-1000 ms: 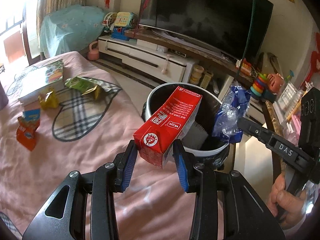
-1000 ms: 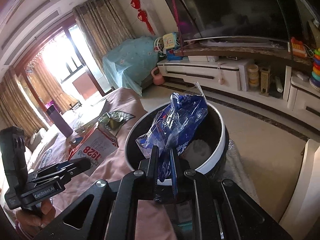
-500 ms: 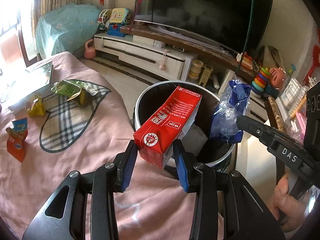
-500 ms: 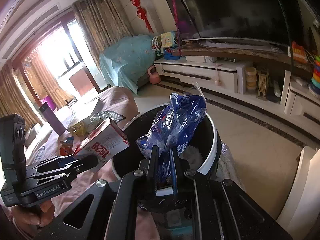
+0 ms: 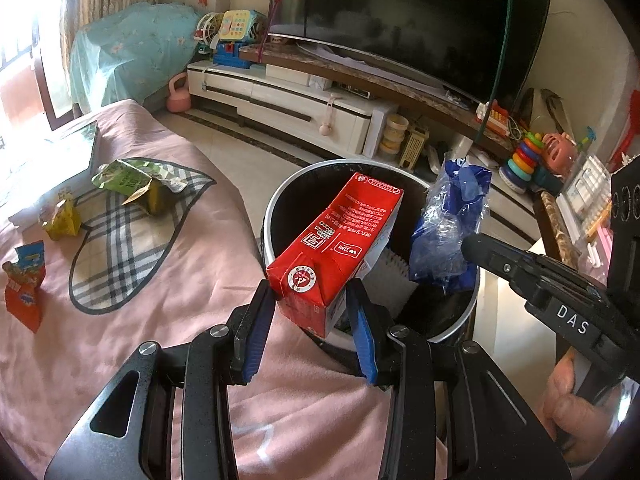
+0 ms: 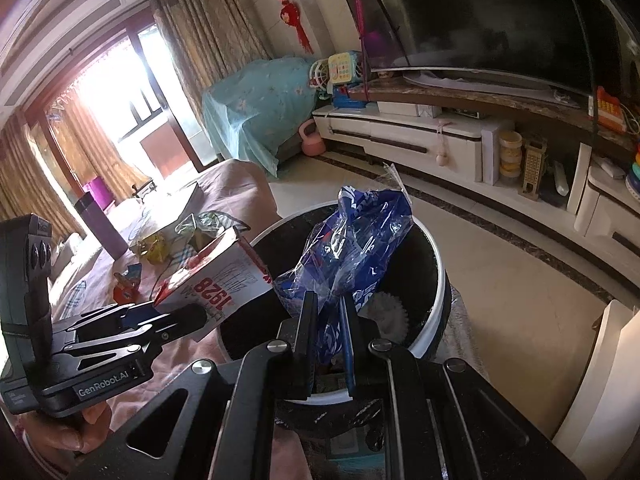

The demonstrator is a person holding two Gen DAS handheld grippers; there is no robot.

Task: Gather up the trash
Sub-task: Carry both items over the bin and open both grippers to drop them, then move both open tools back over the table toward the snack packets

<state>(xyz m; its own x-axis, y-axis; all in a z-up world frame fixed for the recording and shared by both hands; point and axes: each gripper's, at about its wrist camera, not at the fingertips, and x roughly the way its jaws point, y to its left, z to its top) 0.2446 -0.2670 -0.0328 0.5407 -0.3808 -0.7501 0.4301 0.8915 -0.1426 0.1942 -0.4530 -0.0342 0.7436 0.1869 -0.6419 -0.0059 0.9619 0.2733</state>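
My left gripper (image 5: pixel 310 322) is shut on a red carton (image 5: pixel 336 246), held tilted over the near rim of the round white-rimmed trash bin (image 5: pixel 280 204). In the right wrist view the same carton (image 6: pixel 216 284) shows its white side, poking out of the left gripper (image 6: pixel 160 320) beside the bin (image 6: pixel 436 300). My right gripper (image 6: pixel 326 334) is shut on a crumpled blue plastic bag (image 6: pixel 356 244), which hangs over the bin's mouth. That blue bag (image 5: pixel 452 224) appears at the bin's right side in the left wrist view. White paper lies inside the bin.
A pink cloth (image 5: pixel 160 280) covers the surface left of the bin and carries a green pouch (image 5: pixel 132 182), a yellow wrapper (image 5: pixel 60 218) and an orange packet (image 5: pixel 24 284). A purple cup (image 6: pixel 100 224) stands farther back. A TV cabinet (image 5: pixel 304 108) lines the far wall.
The left gripper has carried the red carton closer over the bin's rim. The right gripper and blue bag stay over the bin.
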